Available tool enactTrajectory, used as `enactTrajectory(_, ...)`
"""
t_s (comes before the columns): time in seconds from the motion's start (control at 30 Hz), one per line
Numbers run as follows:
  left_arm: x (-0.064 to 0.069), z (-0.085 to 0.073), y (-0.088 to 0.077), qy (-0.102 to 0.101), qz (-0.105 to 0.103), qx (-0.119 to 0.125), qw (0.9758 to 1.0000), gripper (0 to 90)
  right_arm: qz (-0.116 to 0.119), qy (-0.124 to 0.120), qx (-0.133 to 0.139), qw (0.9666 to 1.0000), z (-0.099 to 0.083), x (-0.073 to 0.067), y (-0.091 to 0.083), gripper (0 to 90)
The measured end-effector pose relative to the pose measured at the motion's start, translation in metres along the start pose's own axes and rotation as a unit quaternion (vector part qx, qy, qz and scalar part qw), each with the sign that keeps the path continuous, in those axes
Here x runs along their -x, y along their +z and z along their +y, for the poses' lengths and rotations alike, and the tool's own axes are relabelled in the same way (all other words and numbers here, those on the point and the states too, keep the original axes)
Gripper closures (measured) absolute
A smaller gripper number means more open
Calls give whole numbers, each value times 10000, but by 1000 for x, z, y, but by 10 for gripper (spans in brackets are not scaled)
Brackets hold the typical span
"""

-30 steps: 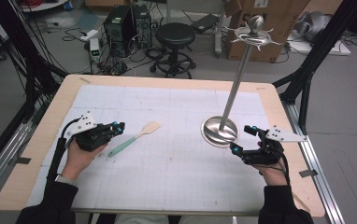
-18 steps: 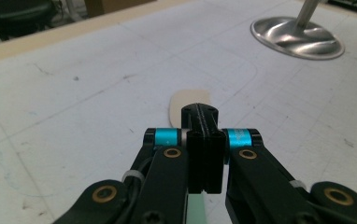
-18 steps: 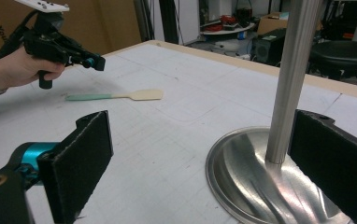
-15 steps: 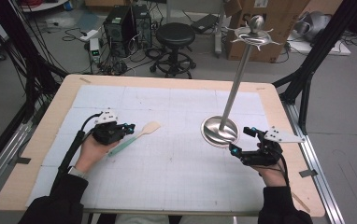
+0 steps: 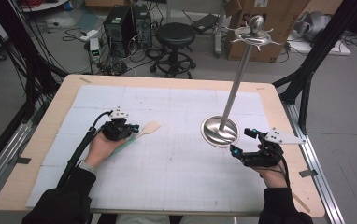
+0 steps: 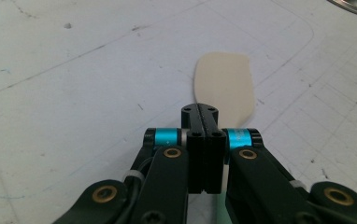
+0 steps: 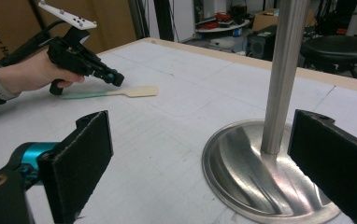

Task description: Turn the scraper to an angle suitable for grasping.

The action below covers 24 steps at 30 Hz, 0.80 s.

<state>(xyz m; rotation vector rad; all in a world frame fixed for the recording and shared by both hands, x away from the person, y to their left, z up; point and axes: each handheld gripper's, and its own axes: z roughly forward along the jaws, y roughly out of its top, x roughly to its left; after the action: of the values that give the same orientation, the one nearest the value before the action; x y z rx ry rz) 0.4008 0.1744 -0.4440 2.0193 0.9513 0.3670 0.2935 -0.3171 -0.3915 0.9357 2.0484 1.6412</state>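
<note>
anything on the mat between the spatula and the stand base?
Nothing: in the high view only bare gridded mat separates the spatula from the stand base; the right gripper view agrees.

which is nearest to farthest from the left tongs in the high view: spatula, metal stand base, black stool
1. Spatula: right beneath the shut left tongs, on the mat.
2. Metal stand base: across the mat on the right side, near the right tongs.
3. Black stool: on the floor beyond the table's far edge.
</note>
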Motion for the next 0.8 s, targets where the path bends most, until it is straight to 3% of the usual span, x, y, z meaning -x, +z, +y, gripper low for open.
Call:
enactTrajectory(0.23,5,6,10,127,74,-323,9994,900,9,-18,-15,10000,0,-1,1,55)
enactTrajectory(0.43,7,8,13,92,51,-369,9993,900,2,-16,-7,10000,0,-1,-1,56)
enactTrajectory(0.8,21,7,11,437,-33,-486,9979,900,1,-19,-49,10000,-1,-1,-2,56)
